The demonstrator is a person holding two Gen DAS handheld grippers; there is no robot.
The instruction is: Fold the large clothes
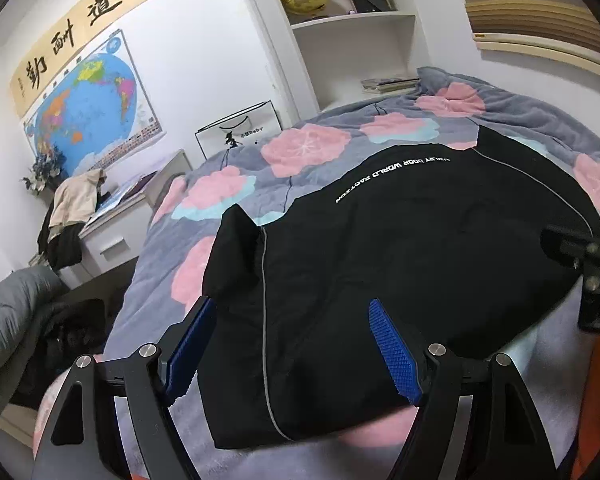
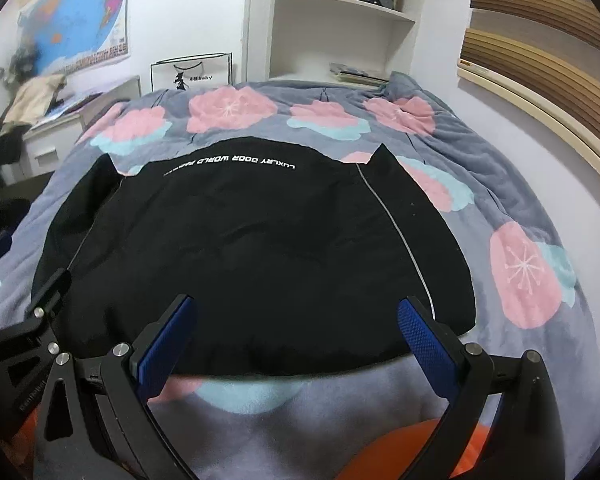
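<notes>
Black garment: big black jacket-like top [image 2: 252, 248] with thin grey piping and white lettering, lying flat on the bed, near hem toward the camera, so both near corners are easy to get at
Left side of room: world map poster [image 1: 88, 108] on the wall, white desk [image 1: 116, 220] piled with clothes, not part of the job
Left gripper [image 1: 292, 344]: blue-padded tongs spread wide, straddling the near-left part of the garment, nothing pinched; I'd guess it's lining up on the hem
Bedding: grey fleece blanket [image 2: 460, 152] with pink and teal flowers, a soft flat base for folding
Right gripper [image 2: 296, 320]: also spread wide, empty, just over the near hem
Fold progress: looks barely begun; sleeves seem tucked in, but can't be sure
</notes>
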